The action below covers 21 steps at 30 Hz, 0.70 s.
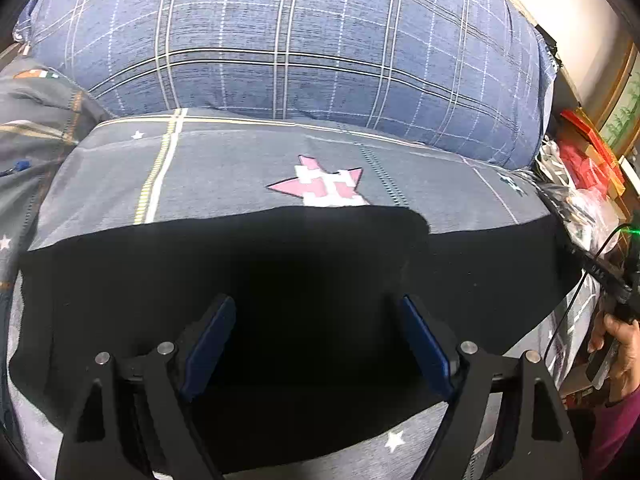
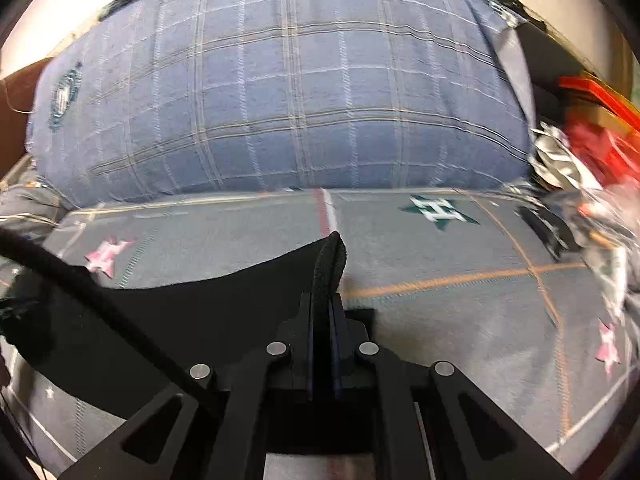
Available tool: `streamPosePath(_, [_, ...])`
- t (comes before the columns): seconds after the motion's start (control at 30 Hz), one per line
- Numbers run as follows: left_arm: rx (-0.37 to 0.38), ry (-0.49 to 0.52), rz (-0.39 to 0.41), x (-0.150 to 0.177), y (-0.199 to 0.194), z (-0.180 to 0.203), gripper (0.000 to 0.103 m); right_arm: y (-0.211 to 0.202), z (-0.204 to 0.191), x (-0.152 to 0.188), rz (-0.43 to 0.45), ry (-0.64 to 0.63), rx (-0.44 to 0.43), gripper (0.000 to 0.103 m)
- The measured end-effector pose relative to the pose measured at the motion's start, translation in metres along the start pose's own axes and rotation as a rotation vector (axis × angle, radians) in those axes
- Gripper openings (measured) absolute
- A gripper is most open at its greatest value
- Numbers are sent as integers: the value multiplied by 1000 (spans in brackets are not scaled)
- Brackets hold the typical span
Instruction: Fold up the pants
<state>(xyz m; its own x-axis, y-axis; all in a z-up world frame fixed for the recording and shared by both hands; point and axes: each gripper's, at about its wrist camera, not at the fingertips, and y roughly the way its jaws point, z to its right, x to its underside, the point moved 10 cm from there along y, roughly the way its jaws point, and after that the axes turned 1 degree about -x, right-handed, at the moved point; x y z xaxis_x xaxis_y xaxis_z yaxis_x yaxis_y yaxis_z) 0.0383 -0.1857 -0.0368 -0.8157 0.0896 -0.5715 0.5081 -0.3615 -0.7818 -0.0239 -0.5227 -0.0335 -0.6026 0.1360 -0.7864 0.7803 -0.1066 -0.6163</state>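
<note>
Nearest, left hand-held gripper: jaws spread wide, blue pads apart, nothing between them, poised over black pants. Right hand-held gripper: jaws closed tight on a ribbed edge of the black pants, a fold of fabric standing up above the fingertips. Person's hand at right edge of left wrist view, on the handle of the right unit, with purple sleeve below. Black cable crossing lower left of right wrist view. Pants: spread flat across a grey bed sheet, dark and featureless, far edge partly covering a pink star patch; one corner lifted in the right grip. Sheet: grey, printed with small white stars, yellow and white stripes, orange lines, a green star emblem. Beyond sheet, touching its far edge: large blue plaid pillow with a round green badge at upper left. Far right, beside bed: clutter of red boxes and crumpled plastic bags, details unclear. Pale wall behind.
</note>
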Motion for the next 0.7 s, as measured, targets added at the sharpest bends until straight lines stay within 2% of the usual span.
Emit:
streamPosePath(0.13, [-28, -29, 20, 4, -14, -20, 83, 30, 2, 27, -107, -6, 32, 7])
streamPosePath(0.23, [-63, -58, 50, 8, -34, -45, 83, 23, -1, 28, -98, -45, 84, 10])
streamPosePath(0.3, [-91, -74, 65, 10, -46, -63, 83, 13, -2, 22, -85, -39, 103, 21])
streamPosePath(0.37, [-122, -97, 73, 14, -55, -84, 83, -2, -19, 17, -46, -17, 25, 22])
streamPosePath(0.43, [-138, -136, 72, 17, -62, -102, 83, -13, -43, 12, -25, -20, -58, 35])
streamPosePath(0.47, [-137, -163, 74, 18, -66, -111, 83, -18, -58, 12, -16, -28, -97, 50])
streamPosePath(0.5, [-135, -183, 76, 18, -68, -116, 83, -24, -80, 11, -9, -40, -160, 58])
streamPosePath(0.6, [-119, -221, 71, 22, -71, -122, 83, -33, -137, 11, -3, -94, -311, 58])
streamPosePath(0.7, [-114, -208, 71, 27, -72, -117, 83, -37, -190, 15, -5, -140, -409, 58])
